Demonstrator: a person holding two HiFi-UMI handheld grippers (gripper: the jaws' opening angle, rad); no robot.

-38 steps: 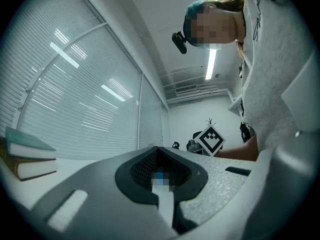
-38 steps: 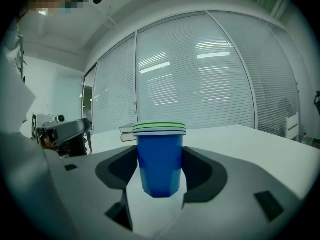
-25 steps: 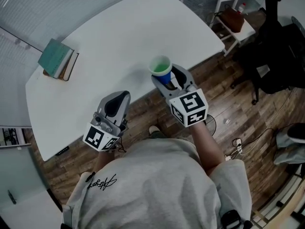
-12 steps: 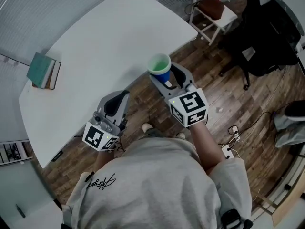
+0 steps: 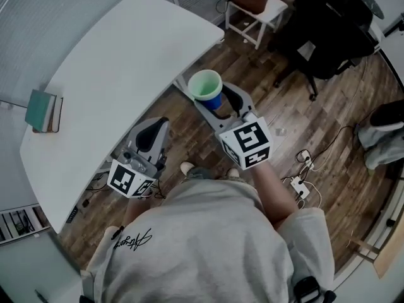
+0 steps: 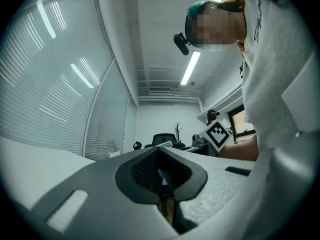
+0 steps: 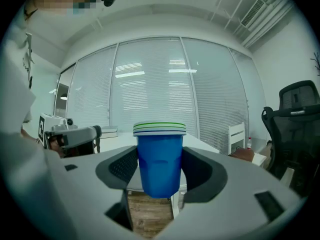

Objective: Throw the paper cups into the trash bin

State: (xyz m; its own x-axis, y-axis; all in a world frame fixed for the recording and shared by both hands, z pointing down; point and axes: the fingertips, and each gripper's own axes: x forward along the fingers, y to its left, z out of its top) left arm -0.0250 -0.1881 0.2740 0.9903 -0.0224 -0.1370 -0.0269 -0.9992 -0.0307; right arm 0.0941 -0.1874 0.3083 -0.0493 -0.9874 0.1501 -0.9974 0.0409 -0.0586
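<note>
1. R gripper [image 5: 219,105] clamped on stack of blue cups [image 7: 160,159], green inside, upright.
2. Cups hang over wood floor [image 5: 284,131], just off edge of white table [image 5: 113,62].
3. L gripper [image 6: 159,173] jaws together, nothing betw. them; held near person's body.
4. Books [image 5: 41,111] on table's left end, well apart from cups.

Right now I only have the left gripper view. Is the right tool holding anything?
Observer: Yes. The right tool is shut on a stack of blue paper cups, green inside, upright.
Operator: Over the table?
Observer: No. The head view puts them past the edge of the white table, above the wooden floor.
Operator: Trash bin visible?
Observer: No trash bin shows in any view.
</note>
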